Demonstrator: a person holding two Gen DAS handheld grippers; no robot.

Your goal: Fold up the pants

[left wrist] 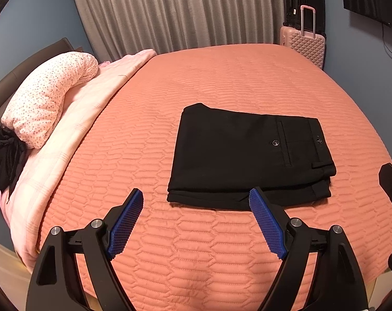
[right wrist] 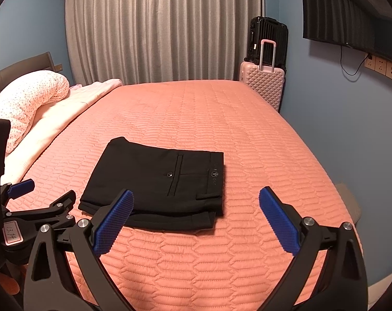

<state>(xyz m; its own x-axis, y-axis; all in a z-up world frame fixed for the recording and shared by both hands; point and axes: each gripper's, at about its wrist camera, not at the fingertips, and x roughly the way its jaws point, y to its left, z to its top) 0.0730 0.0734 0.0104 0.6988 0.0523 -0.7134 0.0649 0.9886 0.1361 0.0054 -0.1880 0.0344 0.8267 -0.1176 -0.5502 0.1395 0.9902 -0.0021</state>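
The black pants [left wrist: 247, 155] are lying folded into a compact rectangle on the bed [left wrist: 221, 77], long axis running left to right, waistband pointing right. The back pocket and its button are facing up; lower layers are peeking out along the near edge. Open quilted cover is stretching all around. The left claw [left wrist: 196, 223] and right claw [right wrist: 196, 220] are hovering spread wide, holding nothing.
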